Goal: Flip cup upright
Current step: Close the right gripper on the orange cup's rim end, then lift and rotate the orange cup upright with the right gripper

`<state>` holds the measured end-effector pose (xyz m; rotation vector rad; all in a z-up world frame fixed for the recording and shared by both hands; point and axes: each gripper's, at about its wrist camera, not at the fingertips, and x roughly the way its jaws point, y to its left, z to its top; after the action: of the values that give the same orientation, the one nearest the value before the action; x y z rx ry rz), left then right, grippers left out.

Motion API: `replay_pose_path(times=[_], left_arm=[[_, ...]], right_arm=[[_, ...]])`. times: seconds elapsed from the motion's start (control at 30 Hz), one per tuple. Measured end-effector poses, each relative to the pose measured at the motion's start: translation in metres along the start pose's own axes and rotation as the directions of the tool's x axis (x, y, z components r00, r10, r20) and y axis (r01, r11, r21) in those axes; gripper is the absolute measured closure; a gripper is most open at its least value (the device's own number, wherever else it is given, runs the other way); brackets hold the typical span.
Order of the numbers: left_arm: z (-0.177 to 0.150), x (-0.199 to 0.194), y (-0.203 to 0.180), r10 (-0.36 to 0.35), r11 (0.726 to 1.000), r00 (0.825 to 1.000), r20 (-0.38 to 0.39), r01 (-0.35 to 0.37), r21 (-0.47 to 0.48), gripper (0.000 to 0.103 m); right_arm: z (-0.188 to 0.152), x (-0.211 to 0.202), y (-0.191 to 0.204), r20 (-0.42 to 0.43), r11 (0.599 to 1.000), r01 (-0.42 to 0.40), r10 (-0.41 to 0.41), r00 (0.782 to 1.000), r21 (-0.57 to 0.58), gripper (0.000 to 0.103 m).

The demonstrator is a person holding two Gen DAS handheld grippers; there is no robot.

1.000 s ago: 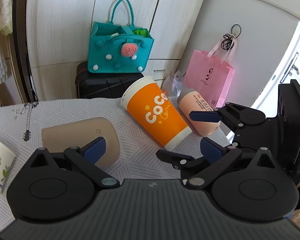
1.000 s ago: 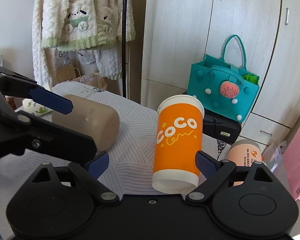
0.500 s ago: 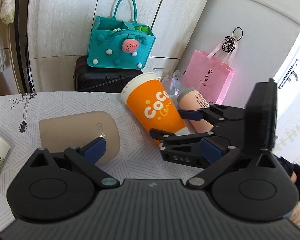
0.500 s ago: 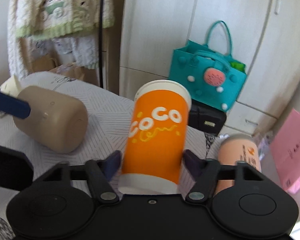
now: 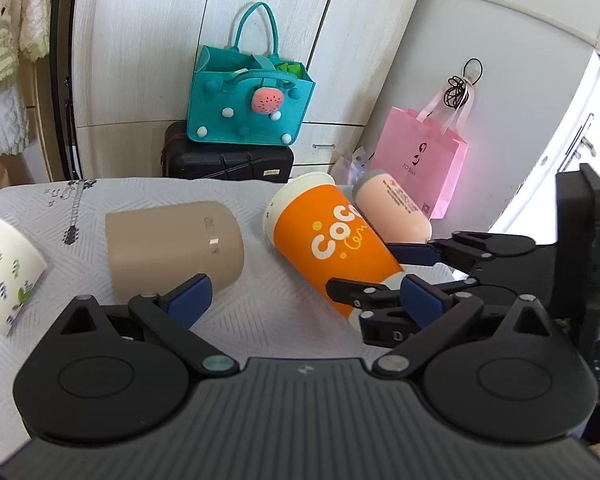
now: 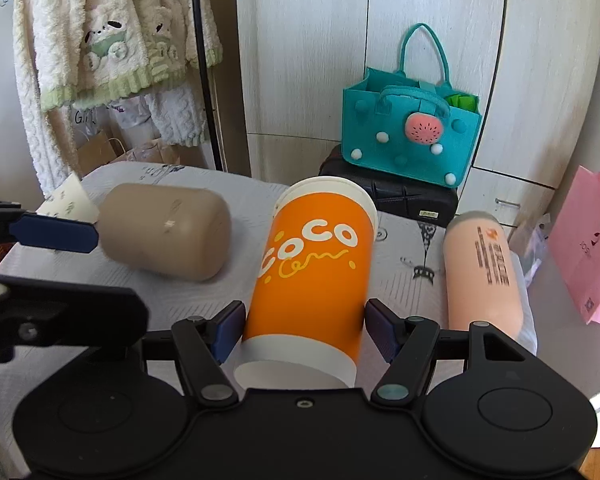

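An orange "CoCo" paper cup [image 6: 312, 272] lies on its side on the white patterned table [image 6: 204, 292], its white base toward my right gripper. My right gripper [image 6: 305, 330] is shut on the cup's lower end, a blue pad pressed on each side. In the left wrist view the same cup [image 5: 332, 244] lies at centre right with the right gripper [image 5: 376, 270] clamped round its base. My left gripper [image 5: 304, 298] is open and empty, held low over the table in front of the cups.
A tan cup [image 5: 172, 240] lies on its side at the left, a white leaf-print cup [image 5: 8, 268] further left. A peach cup [image 6: 484, 276] lies right of the orange one. A teal felt bag [image 5: 252, 108] on a black case and a pink bag [image 5: 420, 168] stand behind.
My right gripper moved forward around the orange cup's base and closed on it. The left gripper stayed open and shifted only slightly.
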<state>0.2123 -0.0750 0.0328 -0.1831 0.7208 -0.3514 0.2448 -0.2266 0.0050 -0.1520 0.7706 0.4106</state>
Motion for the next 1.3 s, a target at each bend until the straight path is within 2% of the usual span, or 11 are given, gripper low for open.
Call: replay_pose_path(times=[0.23,0.47,0.63,0.8,1.07,1.23,1.3], left_arm=[[-0.02,-0.026,0.004,-0.009,1.0,1.0,0.004,0.009,-0.019,0.001],[-0.034,-0.049,0.007,0.002,0.999,1.0,0.016,-0.002,-0.041,0.001],[-0.049,-0.064,0.007,0.04,0.999,0.999,0.037,-0.039,-0.026,0.001],[-0.061,-0.073,0.014,0.048,0.998,0.998,0.032,-0.046,-0.048,0.002],[-0.069,-0.073,0.024,0.047,0.996,0.999,-0.001,-0.047,-0.07,0.002],[-0.074,-0.061,0.034,0.002,0.994,0.999,-0.054,-0.008,-0.106,0.002],[-0.076,-0.054,0.041,-0.034,0.989,0.996,-0.087,0.021,-0.145,0.002]], right_arm=[[-0.021,-0.025,0.013,-0.013,0.998,-0.029,0.03,0.999,0.051,0.032],[-0.033,-0.047,0.024,0.003,0.983,-0.13,0.131,0.991,0.128,0.032],[-0.051,-0.063,0.033,0.026,0.981,-0.133,0.131,0.991,0.143,0.032],[-0.062,-0.058,0.048,0.002,0.977,-0.142,0.144,0.99,0.159,0.032],[-0.07,-0.048,0.056,-0.033,0.972,-0.176,0.183,0.982,0.153,0.032],[-0.076,-0.056,0.06,0.006,0.966,-0.239,0.24,0.971,0.094,0.031],[-0.076,-0.061,0.06,0.015,0.963,-0.261,0.26,0.965,0.072,0.026]])
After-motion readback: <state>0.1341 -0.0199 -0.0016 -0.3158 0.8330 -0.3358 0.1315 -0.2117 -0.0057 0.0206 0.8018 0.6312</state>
